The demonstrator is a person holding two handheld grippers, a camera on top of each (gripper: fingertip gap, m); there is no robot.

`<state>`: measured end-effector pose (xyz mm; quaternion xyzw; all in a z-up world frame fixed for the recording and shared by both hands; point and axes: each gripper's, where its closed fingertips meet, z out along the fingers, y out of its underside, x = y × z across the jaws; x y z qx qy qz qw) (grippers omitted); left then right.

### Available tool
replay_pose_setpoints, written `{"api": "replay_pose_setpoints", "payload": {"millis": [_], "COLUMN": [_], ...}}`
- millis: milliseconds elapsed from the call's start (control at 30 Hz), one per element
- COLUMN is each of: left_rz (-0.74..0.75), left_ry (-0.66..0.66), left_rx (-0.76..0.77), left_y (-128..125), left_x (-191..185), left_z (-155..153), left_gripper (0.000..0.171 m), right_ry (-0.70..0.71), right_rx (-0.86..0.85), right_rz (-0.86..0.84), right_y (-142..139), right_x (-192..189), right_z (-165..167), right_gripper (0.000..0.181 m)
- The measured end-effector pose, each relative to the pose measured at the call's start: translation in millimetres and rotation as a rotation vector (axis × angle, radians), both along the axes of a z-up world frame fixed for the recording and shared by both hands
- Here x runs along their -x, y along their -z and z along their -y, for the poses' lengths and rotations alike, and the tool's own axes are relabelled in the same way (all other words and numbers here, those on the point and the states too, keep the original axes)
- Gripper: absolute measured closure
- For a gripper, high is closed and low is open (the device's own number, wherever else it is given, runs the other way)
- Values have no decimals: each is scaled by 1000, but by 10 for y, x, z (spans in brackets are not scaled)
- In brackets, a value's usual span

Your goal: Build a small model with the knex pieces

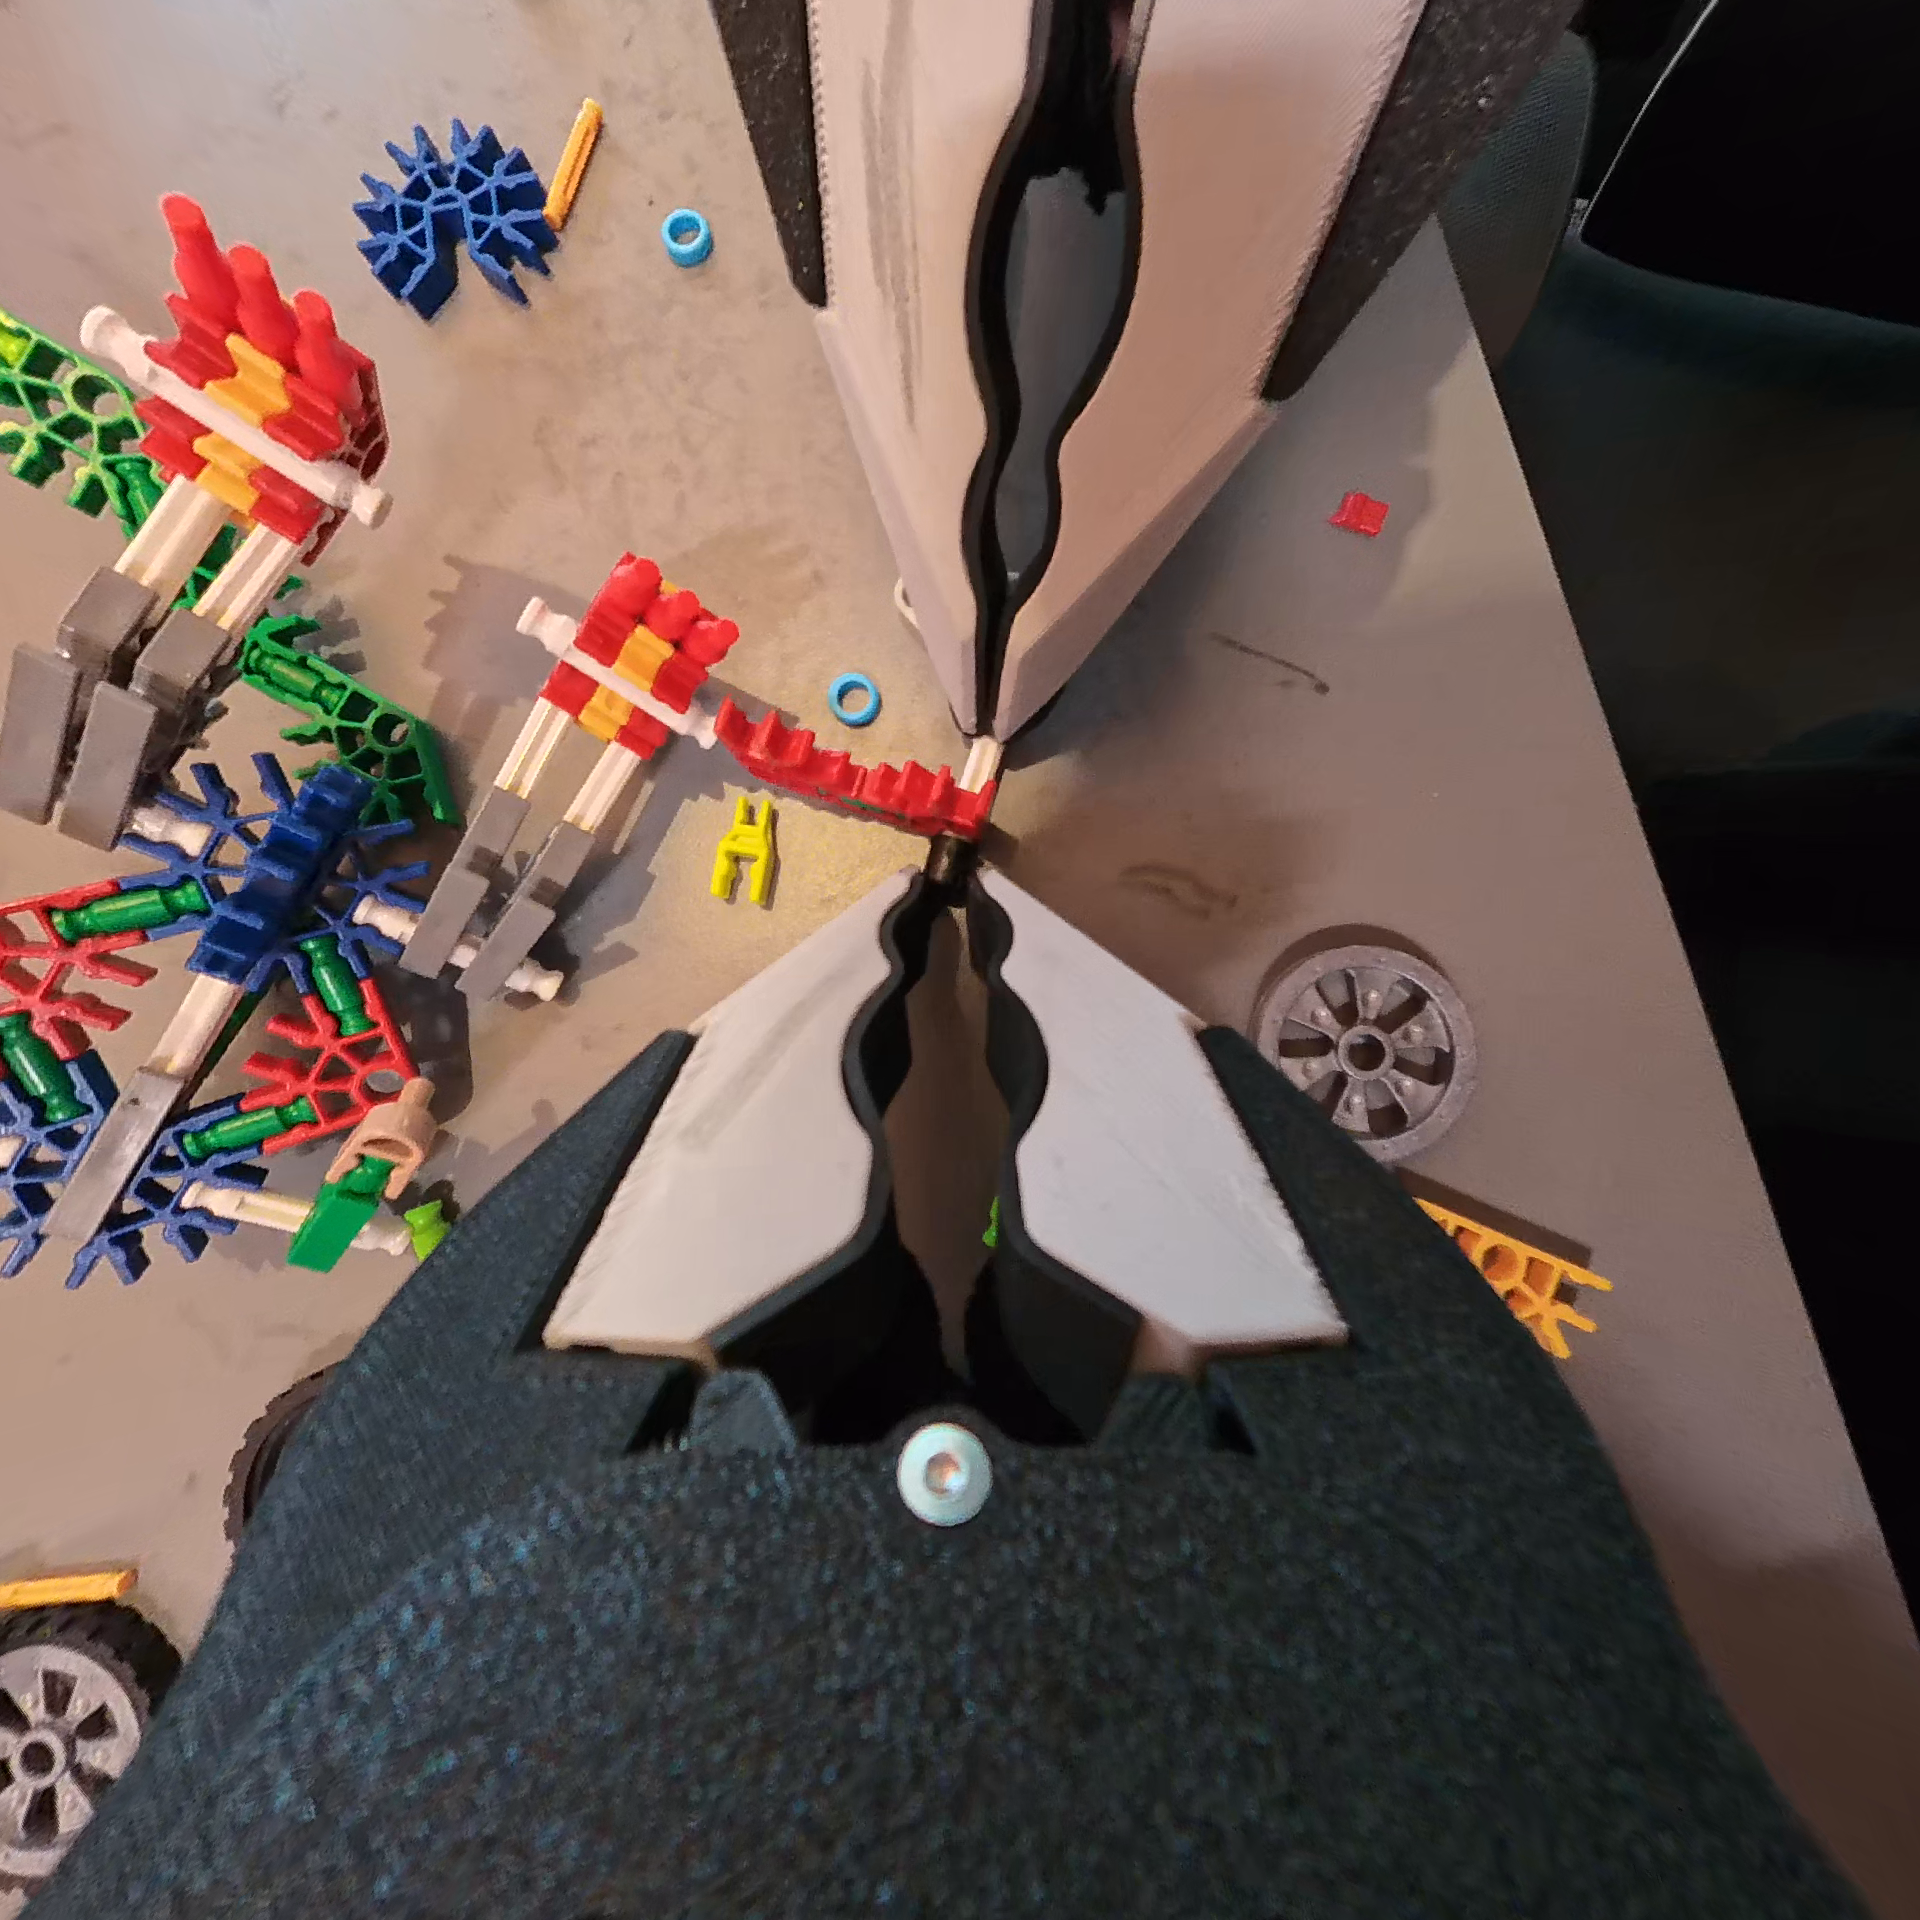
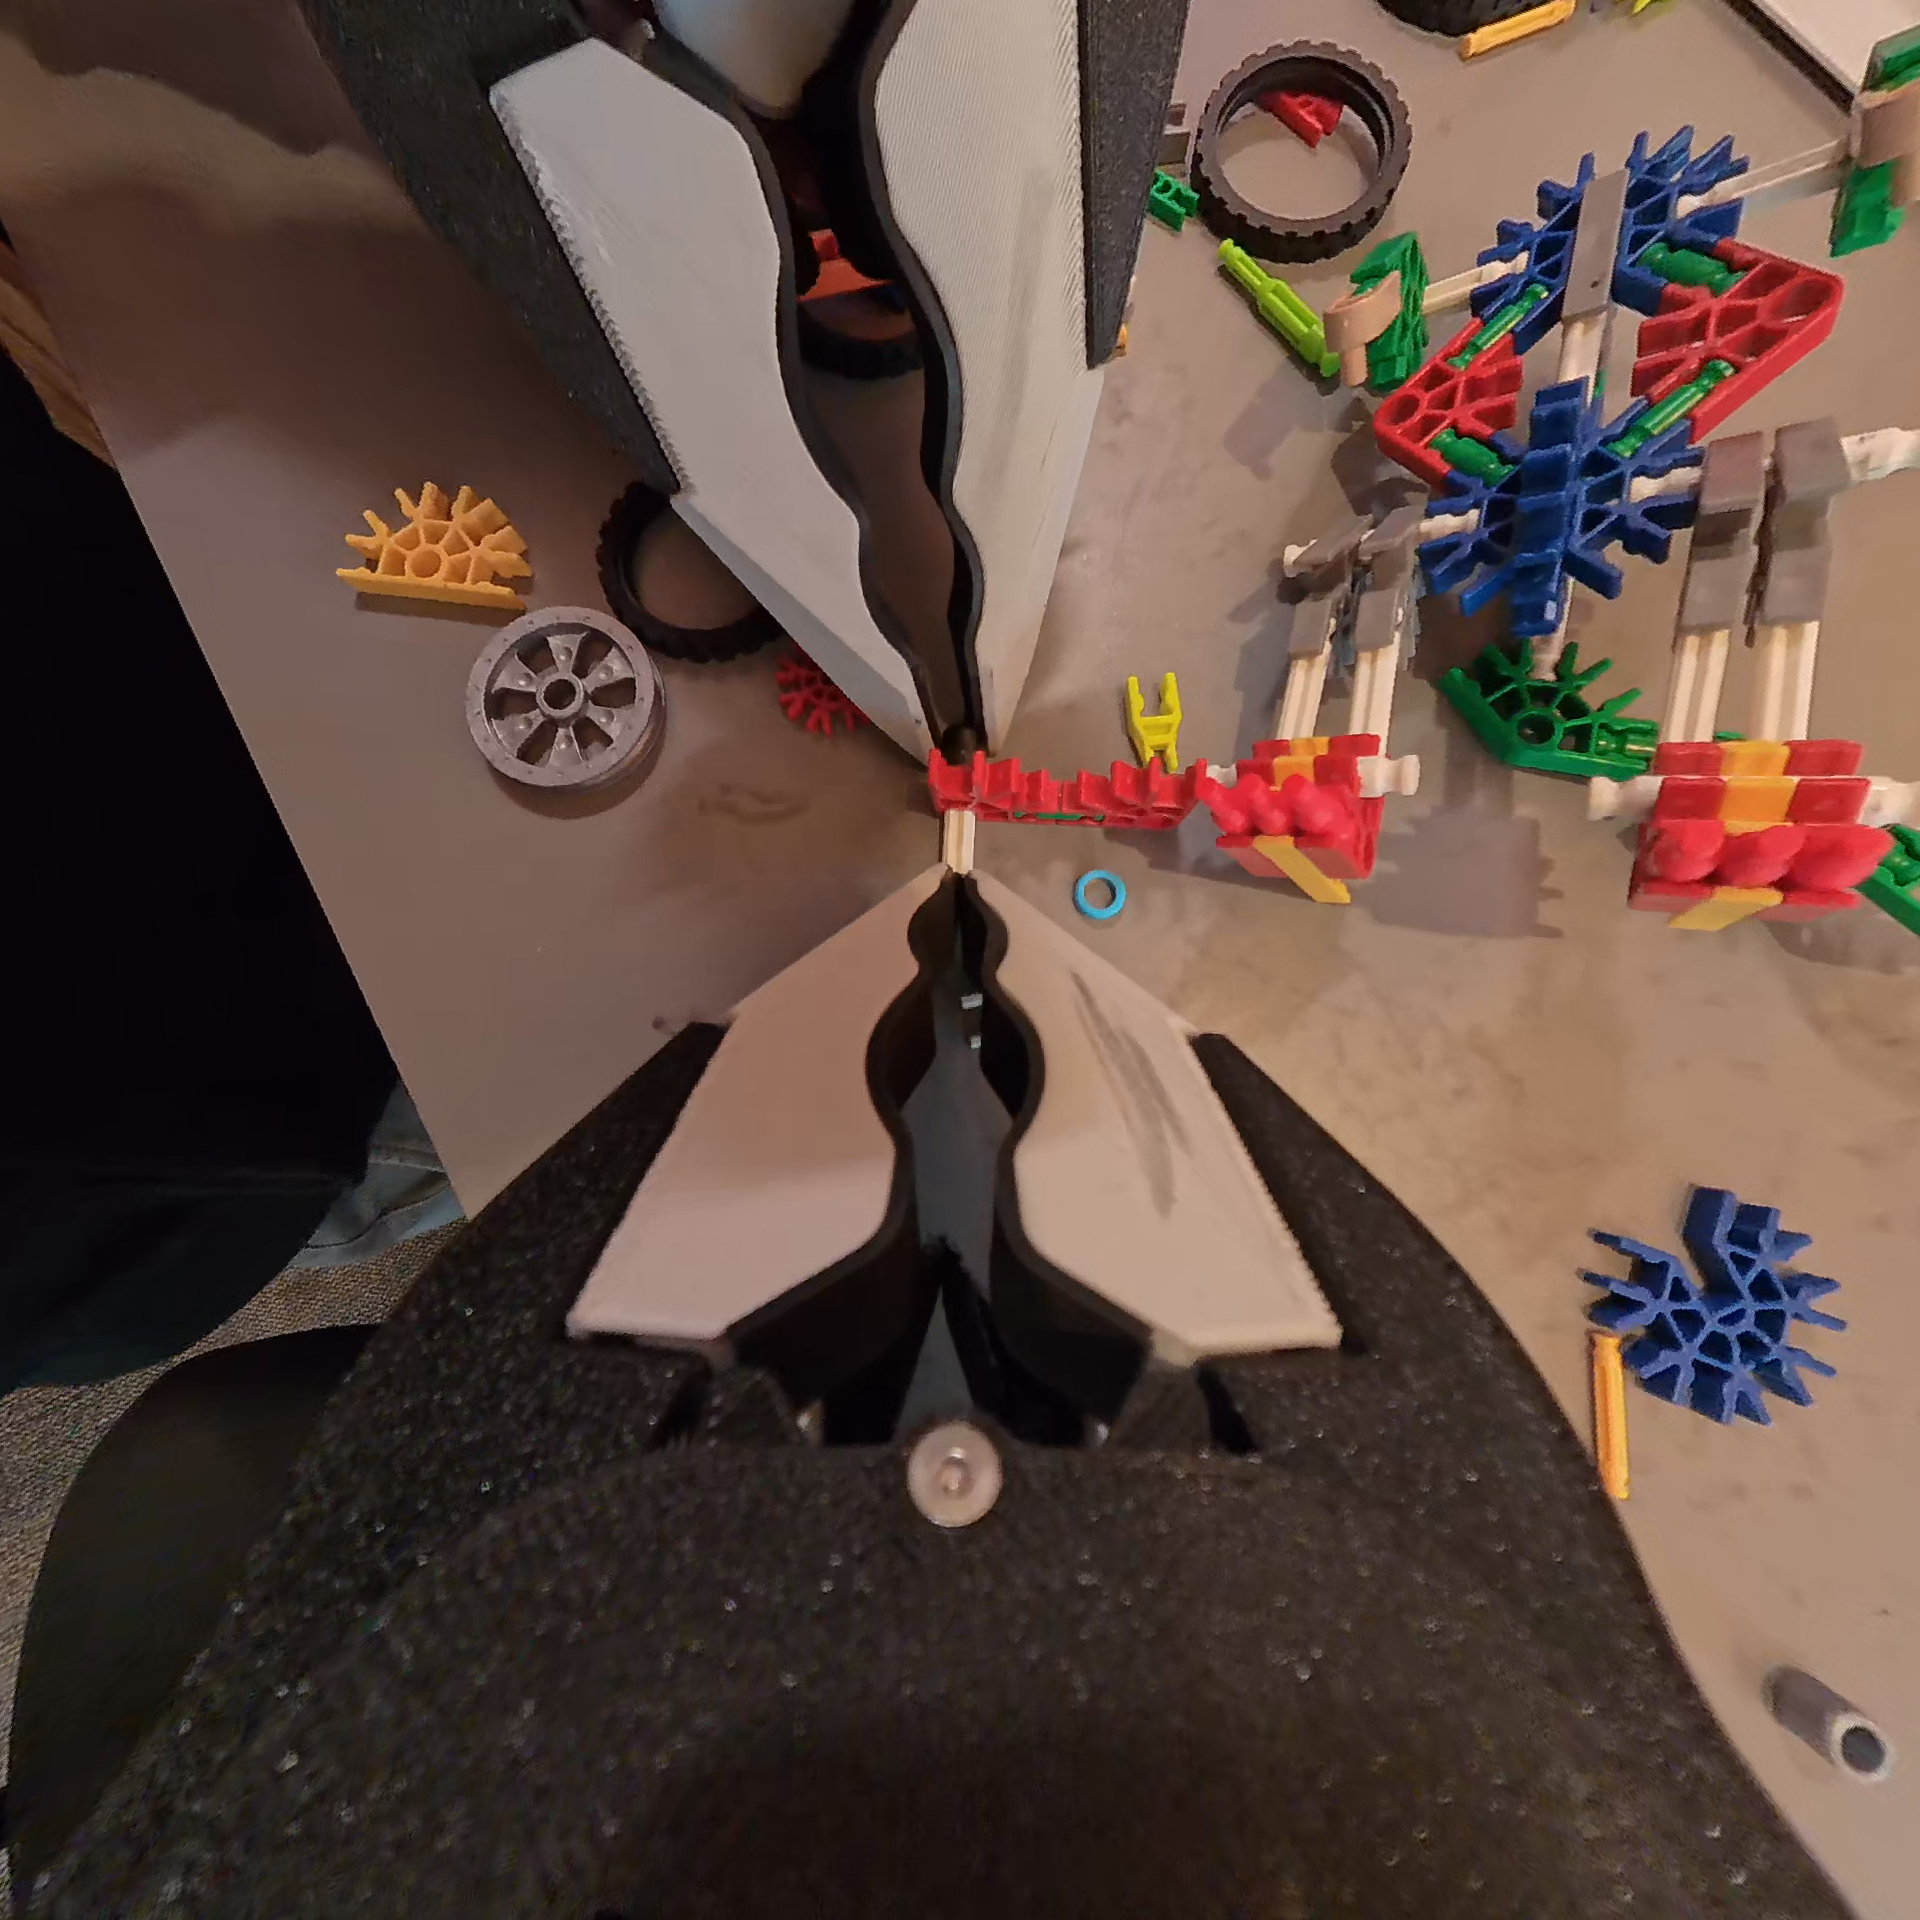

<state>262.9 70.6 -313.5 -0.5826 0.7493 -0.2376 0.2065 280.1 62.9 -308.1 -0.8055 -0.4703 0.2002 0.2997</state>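
My left gripper (image 1: pixel 951 873) is shut on a small black piece (image 1: pixel 948 858) at the end of a red row of connectors (image 1: pixel 862 779). My right gripper (image 2: pixel 956 881) is shut on a short white rod (image 2: pixel 956 837) that enters the same end of the red row (image 2: pixel 1060 795) from the opposite side. The two grippers face each other tip to tip, with the red piece between them, just above the grey table. In the left wrist view the right gripper (image 1: pixel 987 727) comes in from the top. In the right wrist view the left gripper (image 2: pixel 961 725) does the same.
A small red, orange and white assembly (image 1: pixel 623 665) adjoins the red row's far end. A yellow clip (image 1: pixel 746 850), two blue rings (image 1: pixel 854 701), a grey wheel hub (image 1: pixel 1366 1055), blue connectors (image 1: pixel 457 213) and a large multicoloured build (image 1: pixel 208 935) lie around. The table edge (image 1: pixel 1621 727) runs close on the right. The tips of both grippers are at nearly the same place.
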Motion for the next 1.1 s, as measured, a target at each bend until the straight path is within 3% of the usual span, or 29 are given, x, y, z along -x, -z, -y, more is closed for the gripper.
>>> {"api": "replay_pose_setpoints", "payload": {"millis": [933,1100], "left_rz": [23,10], "left_ry": [-38,-33], "left_rx": [33,30], "left_y": [2,1], "left_x": [4,12], "left_z": [-41,-48], "left_gripper": [171,171], "right_ry": [50,96], "right_rx": [12,12], "right_rz": [14,-27], "right_y": [48,-47], "right_x": [-71,-123], "right_z": [20,12], "right_gripper": [181,181]}}
